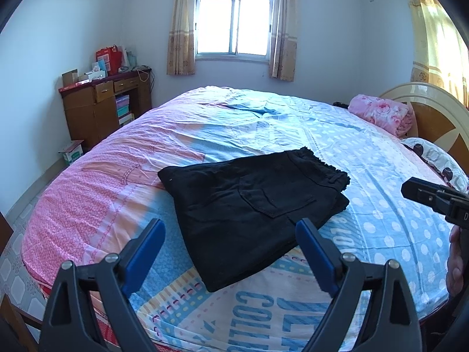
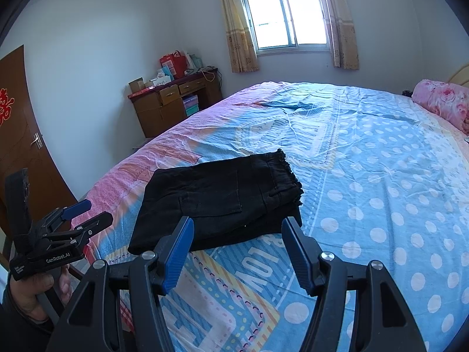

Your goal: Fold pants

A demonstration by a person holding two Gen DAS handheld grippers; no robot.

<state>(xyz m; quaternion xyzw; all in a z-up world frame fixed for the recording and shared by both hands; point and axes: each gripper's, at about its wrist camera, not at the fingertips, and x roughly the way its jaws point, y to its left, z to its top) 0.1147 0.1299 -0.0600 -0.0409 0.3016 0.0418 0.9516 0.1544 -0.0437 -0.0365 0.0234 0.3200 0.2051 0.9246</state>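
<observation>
Though folded, pants (image 1: 252,205) abed

One pair of black pants (image 1: 252,205), folded, lay on one bed (image 1: 381,205). Two tongs were in view: the left tongs (image 1: 230,234) and the right tongs (image 2: 237,236), each with two blue pads. One window (image 1: 234,26) had two curtains. One wooden cabinet (image 1: 96,108) showed two drawers. One pink rolled blanket (image 1: 381,111) and one door (image 2: 17,135) completed the room.

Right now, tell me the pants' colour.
Black pants; clearest in the left wrist view.
</observation>
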